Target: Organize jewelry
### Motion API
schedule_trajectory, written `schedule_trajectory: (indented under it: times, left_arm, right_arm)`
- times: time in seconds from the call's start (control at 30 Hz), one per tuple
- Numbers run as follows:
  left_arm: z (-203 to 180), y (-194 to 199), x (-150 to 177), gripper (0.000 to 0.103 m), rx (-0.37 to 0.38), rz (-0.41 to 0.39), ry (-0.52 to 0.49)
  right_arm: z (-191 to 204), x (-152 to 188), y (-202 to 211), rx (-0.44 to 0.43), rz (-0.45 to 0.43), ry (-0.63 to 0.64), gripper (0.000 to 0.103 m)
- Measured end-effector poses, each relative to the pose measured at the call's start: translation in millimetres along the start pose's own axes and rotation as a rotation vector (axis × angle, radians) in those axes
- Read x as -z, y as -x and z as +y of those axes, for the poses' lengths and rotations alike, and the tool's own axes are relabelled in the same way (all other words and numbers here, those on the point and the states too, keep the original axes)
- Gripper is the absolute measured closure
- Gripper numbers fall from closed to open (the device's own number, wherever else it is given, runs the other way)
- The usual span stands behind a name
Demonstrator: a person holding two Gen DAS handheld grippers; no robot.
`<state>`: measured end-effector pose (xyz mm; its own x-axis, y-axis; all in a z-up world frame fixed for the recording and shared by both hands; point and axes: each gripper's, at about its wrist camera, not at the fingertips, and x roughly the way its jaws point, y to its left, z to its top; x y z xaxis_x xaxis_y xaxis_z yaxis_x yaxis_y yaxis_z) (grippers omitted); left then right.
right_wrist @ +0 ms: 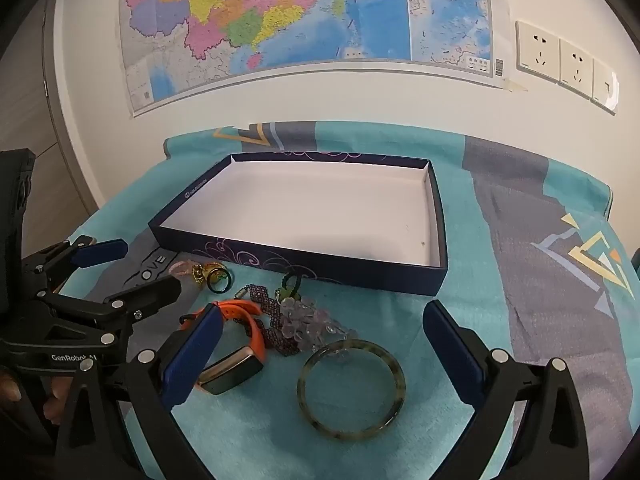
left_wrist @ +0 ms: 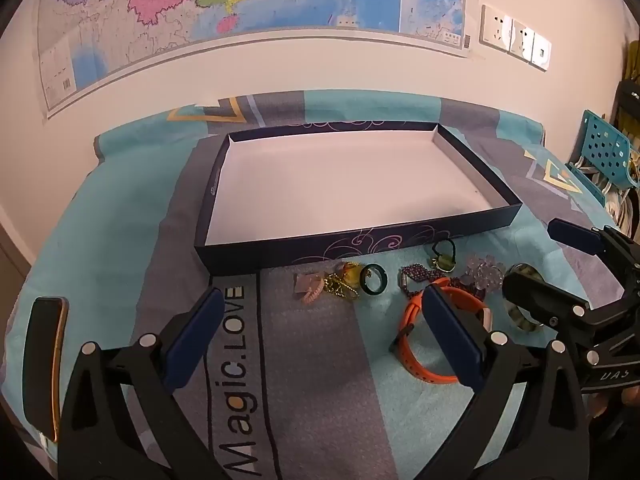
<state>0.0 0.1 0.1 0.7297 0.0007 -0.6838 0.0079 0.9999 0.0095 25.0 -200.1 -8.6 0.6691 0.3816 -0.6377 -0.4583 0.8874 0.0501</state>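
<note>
A colourful map (right_wrist: 304, 20) and sockets (right_wrist: 560, 64) hang on a seemingly white wall (right_wrist: 360, 96).

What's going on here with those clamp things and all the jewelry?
A person holds two grippers over a cloth-covered table, both open and holding nothing. The left gripper and right gripper hover above jewelry: a green bangle, an orange watch, and beads. The shallow box behind is still unfilled.

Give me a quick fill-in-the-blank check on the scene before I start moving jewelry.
1. The dark blue box holds ____ jewelry so far.
2. The band of the watch is ____ in colour.
3. Both the left claw and the right claw are ____.
4. The green bangle lies ____ the box, on the cloth.

Answers: no; orange; open; outside
</note>
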Motion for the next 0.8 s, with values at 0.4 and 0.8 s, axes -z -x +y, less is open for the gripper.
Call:
schedule_trajectory:
  times: [0.4,0.8]
  left_arm:
    - [0.1,0.4,0.0,0.006,0.0,0.002,-0.001]
    - [-0.1,-0.3,0.0,0.006,-0.001,0.005,-0.001]
  right_arm:
    - [-5.3,0.9,1.1,-0.01,0.0,-0.006,0.006]
    - [-1.5,1.2,0.5,-0.015,0.001,-0.008,0.006]
